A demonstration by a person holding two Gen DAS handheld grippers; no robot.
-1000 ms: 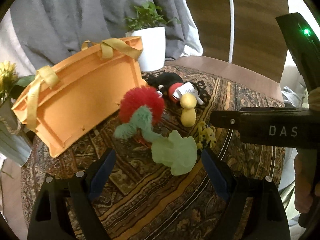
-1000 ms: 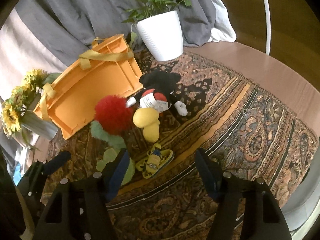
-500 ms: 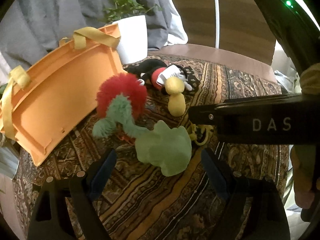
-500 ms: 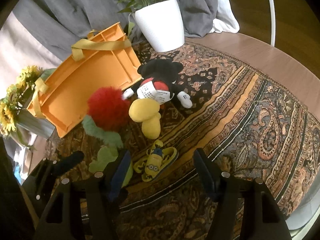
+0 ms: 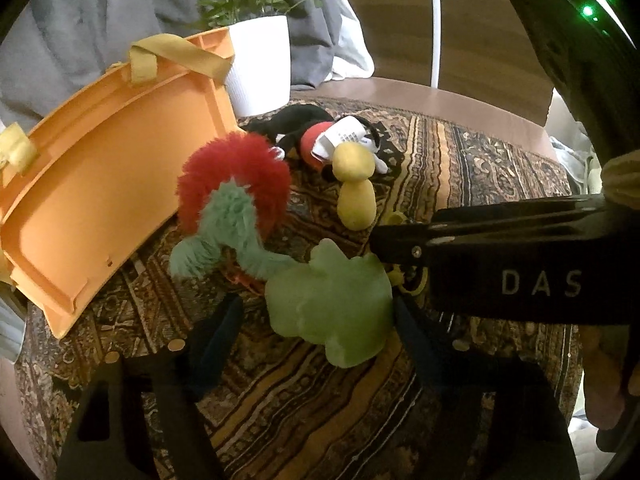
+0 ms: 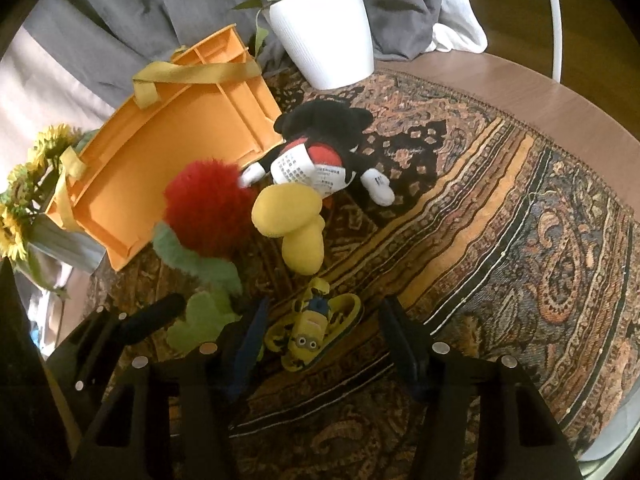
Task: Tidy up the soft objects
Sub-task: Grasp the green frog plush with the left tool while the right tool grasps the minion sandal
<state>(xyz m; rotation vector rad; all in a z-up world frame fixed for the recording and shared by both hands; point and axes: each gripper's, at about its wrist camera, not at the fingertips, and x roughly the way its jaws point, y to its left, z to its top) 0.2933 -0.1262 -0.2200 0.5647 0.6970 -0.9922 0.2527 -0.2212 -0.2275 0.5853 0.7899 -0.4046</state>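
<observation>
Minion slipper (image 5: 404, 276): mostly hidden in the left wrist view behind the right gripper (image 5: 520, 264) body crossing the right of the frame; only yellow bits show. Light green plush (image 6: 200, 320): lower part covered by the near left finger in the right wrist view. Sunflowers (image 6: 24, 184): cut off at the left edge. Black plush (image 6: 320, 128): label text too small to read. Orange basket (image 5: 100, 168): left end cut by the frame edge.

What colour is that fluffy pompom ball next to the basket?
Red pompom, with a fuzzy green stem; clearest in the right wrist view.
</observation>
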